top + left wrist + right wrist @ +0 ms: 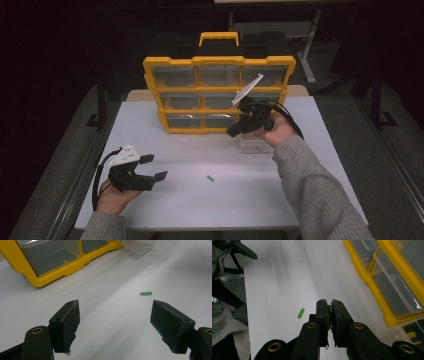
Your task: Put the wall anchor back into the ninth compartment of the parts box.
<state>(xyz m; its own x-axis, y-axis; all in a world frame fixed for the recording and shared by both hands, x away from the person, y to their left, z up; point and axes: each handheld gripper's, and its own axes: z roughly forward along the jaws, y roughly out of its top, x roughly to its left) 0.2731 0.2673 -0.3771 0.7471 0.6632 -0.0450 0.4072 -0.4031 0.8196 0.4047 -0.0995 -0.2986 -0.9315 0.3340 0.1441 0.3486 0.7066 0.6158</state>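
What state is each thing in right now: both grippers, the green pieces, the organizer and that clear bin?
Left gripper: open, nothing between its fingers, low over the table.
Right gripper: shut on a small green piece, raised above the table.
Loose green piece: lying flat on the table, untouched.
Yellow organizer: standing upright, drawers in place except the bottom right slot.
Clear bin: out on the table beside the organizer.
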